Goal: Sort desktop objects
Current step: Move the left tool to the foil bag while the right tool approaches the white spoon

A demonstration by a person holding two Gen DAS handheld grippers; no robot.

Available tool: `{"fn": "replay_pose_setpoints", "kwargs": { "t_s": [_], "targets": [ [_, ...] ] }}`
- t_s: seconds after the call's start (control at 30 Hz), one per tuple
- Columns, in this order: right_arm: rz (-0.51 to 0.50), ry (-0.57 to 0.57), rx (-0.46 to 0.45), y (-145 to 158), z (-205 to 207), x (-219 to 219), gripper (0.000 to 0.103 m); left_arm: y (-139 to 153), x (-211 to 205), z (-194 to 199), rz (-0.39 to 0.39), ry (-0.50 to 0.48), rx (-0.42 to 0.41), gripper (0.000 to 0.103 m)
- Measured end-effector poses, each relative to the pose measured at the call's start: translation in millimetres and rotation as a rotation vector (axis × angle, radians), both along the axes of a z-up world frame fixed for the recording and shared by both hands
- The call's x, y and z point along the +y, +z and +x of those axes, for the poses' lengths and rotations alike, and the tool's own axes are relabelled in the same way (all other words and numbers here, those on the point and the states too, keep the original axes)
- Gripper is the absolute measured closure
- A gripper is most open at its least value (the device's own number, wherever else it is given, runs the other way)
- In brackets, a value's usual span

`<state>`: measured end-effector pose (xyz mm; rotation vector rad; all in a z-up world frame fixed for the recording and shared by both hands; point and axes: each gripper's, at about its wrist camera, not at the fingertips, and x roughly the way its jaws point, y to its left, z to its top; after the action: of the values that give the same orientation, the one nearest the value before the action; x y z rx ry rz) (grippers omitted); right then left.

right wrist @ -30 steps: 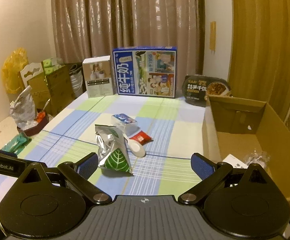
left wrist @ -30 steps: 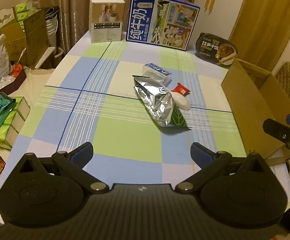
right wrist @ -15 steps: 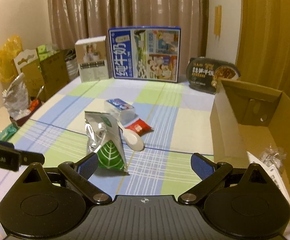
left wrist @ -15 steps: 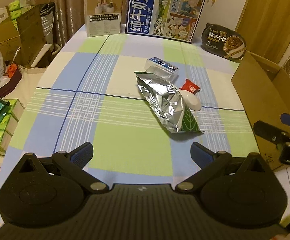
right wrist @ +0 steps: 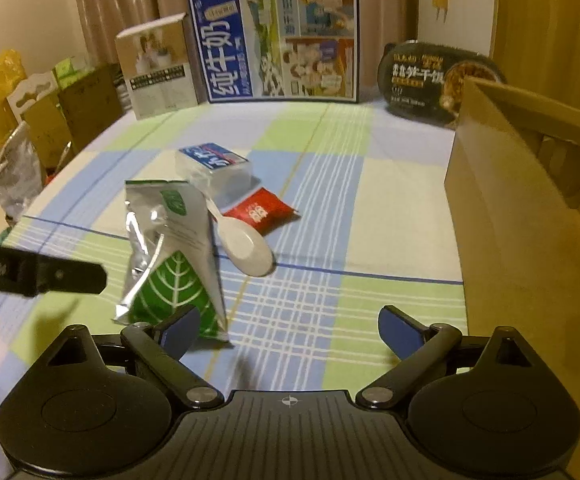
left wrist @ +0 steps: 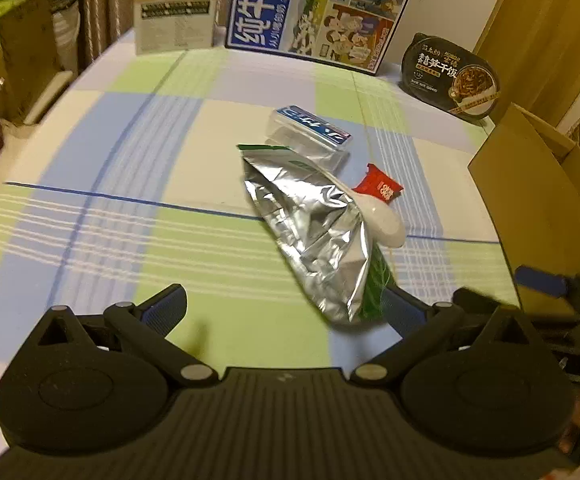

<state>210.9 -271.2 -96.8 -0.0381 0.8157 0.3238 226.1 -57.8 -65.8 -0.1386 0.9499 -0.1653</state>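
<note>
A silver and green foil bag (left wrist: 314,232) lies on the checked tablecloth, also in the right wrist view (right wrist: 174,256). Beside it lie a white spoon (left wrist: 382,220) (right wrist: 246,246), a red sachet (left wrist: 380,188) (right wrist: 260,210) and a clear box with a blue label (left wrist: 310,138) (right wrist: 214,168). My left gripper (left wrist: 286,308) is open and empty, its right finger close behind the bag's near end. My right gripper (right wrist: 290,330) is open and empty, its left finger next to the bag's green end. A brown cardboard box (left wrist: 538,200) (right wrist: 530,216) stands at the right.
At the table's back stand a blue milk carton (left wrist: 318,8) (right wrist: 278,40), a white product box (left wrist: 174,24) (right wrist: 158,68) and a black rice bowl pack (left wrist: 450,76) (right wrist: 430,80). Cardboard boxes and bags (right wrist: 30,120) sit beyond the left edge.
Both grippers have moved forward and down toward the foil bag, which now sits just ahead of their fingers. The objects on the table have not moved.
</note>
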Motion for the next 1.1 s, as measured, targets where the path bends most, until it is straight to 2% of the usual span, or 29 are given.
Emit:
{"fn": "replay_pose_setpoints", "kwargs": {
  "t_s": [0.2, 0.5, 0.67, 0.73, 0.77, 0.83, 0.93, 1.1],
  "targets": [
    [0.001, -0.019, 0.039, -13, 14, -1, 0.013, -17, -11, 34, -0.007, -0.02, 0.033, 0.002],
    [-0.039, -0.011, 0.03, -21, 24, 0, 0.013, -37, -26, 70, -0.08, -0.033, 0.068, 0.003],
    [-0.052, 0.044, 0.011, -23, 27, 7, 0.02, -49, -32, 79, -0.027, -0.071, 0.088, 0.006],
    [-0.059, 0.073, -0.004, -25, 31, 14, 0.023, -50, -28, 79, -0.039, -0.085, 0.085, 0.01],
    [-0.068, 0.086, -0.016, -26, 32, 18, 0.025, -49, -25, 79, -0.045, -0.089, 0.086, 0.019],
    [-0.074, 0.12, -0.042, -27, 35, 25, 0.027, -45, -14, 81, -0.07, -0.097, 0.089, 0.029],
    [-0.08, 0.175, -0.072, -31, 40, 36, 0.029, -40, 3, 82, 0.0, -0.101, 0.067, 0.03],
    [-0.113, 0.258, -0.113, -39, 50, 56, 0.038, -42, 33, 79, -0.027, -0.097, 0.092, 0.026]
  ]
}}
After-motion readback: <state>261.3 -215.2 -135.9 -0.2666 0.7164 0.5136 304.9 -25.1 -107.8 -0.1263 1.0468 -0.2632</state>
